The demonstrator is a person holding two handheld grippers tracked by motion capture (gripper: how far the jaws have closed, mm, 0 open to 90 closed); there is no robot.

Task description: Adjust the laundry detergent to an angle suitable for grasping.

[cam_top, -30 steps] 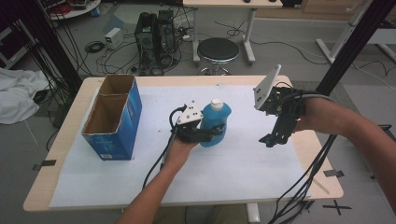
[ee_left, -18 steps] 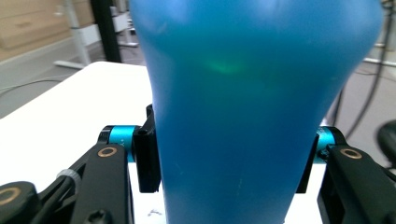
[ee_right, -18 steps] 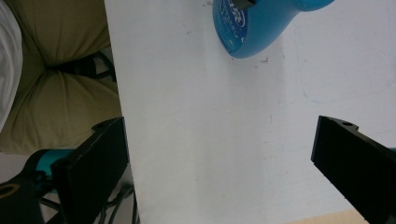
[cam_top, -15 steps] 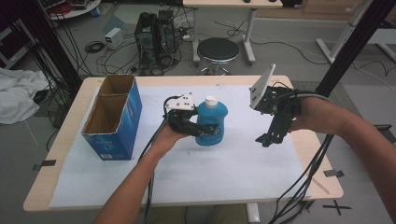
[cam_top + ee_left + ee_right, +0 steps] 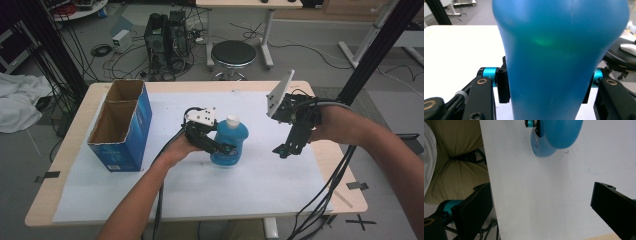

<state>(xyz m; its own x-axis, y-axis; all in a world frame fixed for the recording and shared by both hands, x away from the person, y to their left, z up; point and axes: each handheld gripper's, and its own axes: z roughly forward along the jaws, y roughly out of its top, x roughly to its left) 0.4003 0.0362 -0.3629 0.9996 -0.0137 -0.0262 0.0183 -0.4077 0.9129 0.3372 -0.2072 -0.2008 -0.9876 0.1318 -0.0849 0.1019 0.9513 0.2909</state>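
- The table (image 5: 320, 200), covered by a white sheet, carries a blue cardboard box (image 5: 122, 127) at its left side, open at the top and well apart from the work in hand
- The blue bottle (image 5: 230, 145) is seen near the middle of the table, upright with its white cap (image 5: 233, 120) on top, so its long axis runs vertically; its base seems lifted just off the sheet, though this cannot be told for sure
- The left gripper (image 5: 222, 148) is clamped on the bottle's body from the left, one pad pressed on each side of the blue wall (image 5: 564, 62)
- The right gripper (image 5: 284, 150) is held to the right of the bottle, apart from it, jaws spread wide with nothing between them and pointed down at the sheet
- The deciding relation is judged to be this: the bottle lies to the left of the free right gripper, with its cap and right flank unobstructed, so a reach leftward would meet it there
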